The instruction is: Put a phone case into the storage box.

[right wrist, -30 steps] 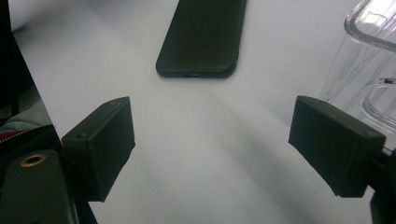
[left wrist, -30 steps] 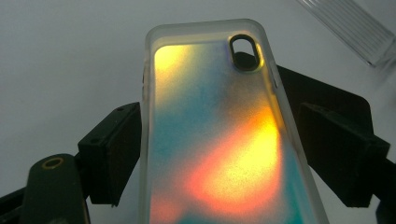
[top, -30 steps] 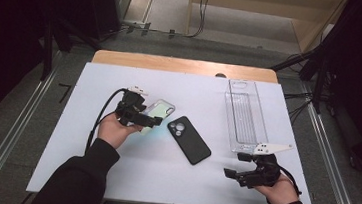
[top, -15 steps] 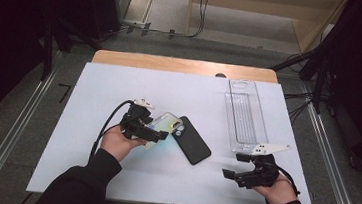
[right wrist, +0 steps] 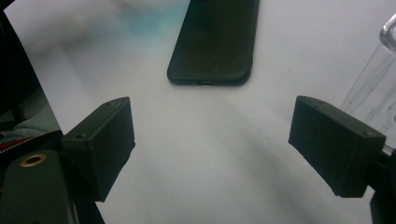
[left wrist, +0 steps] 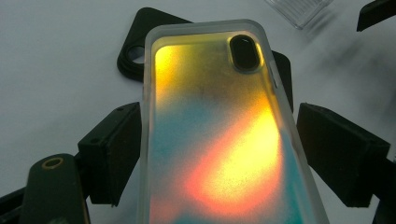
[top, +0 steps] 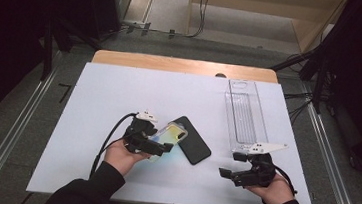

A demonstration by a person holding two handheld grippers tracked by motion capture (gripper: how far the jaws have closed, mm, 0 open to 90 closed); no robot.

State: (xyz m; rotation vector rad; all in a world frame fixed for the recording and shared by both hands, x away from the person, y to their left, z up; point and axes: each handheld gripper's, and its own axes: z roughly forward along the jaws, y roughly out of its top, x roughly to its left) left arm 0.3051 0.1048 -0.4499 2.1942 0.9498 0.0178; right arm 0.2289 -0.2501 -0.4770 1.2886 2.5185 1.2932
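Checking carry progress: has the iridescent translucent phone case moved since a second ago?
Yes. The iridescent translucent phone case moved right and nearer, now overlapping the black phone case.

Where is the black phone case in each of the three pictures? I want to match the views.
High view: the black phone case lies near the table's middle, just right of the left gripper.
Left gripper view: it peeks out at the top, behind the iridescent case.
Right gripper view: top centre, ahead of the open jaws.
Shared landmark: the clear tray.

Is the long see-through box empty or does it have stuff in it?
Empty. In the high view the clear tray shows just its own ribbed floor, with the white table beneath.
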